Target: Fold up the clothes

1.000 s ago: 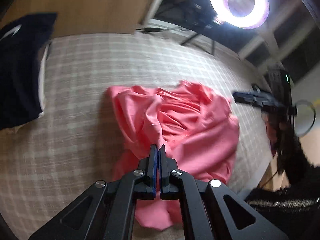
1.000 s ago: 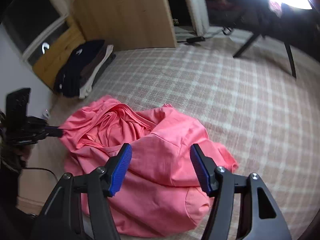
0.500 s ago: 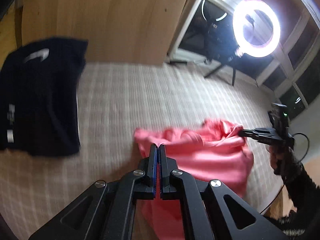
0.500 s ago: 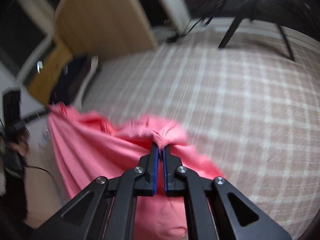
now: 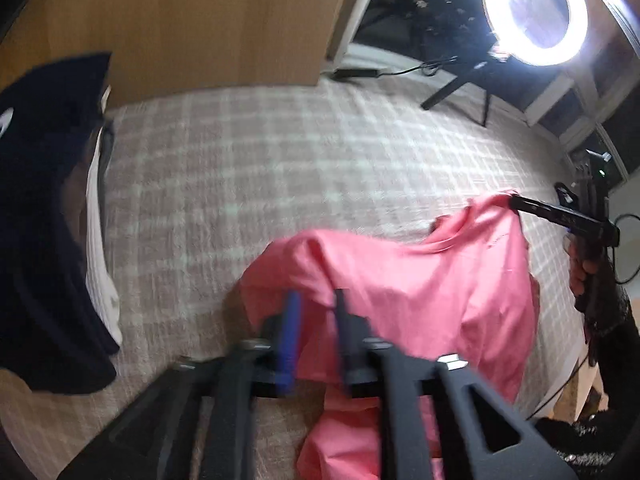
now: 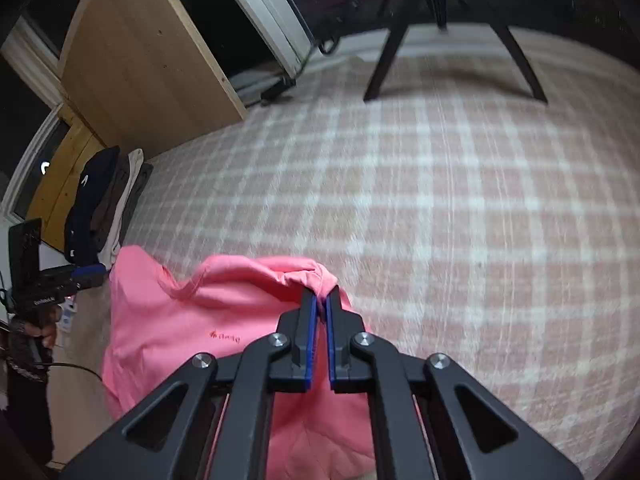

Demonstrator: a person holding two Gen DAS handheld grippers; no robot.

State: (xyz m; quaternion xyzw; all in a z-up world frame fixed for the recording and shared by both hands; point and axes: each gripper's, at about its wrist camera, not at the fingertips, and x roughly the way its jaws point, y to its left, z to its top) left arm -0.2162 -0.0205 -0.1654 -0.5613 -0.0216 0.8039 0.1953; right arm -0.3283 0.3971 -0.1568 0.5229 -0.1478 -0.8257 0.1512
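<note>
Since half a second ago the left gripper (image 5: 316, 332) has parted off the pink shirt (image 5: 420, 280); only the right gripper (image 6: 319, 307) pinches it, hanging unfolded above the checked bed (image 6: 440, 200).

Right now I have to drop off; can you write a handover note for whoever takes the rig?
Left gripper: open, blurred, the pink garment right at its fingers.
Right gripper: shut on a bunched edge of the garment, holding it above the checked surface.
Dark folded stack lies off to the left.
Done: no fold visible.
Left: spread it flat, fold, stack.
</note>
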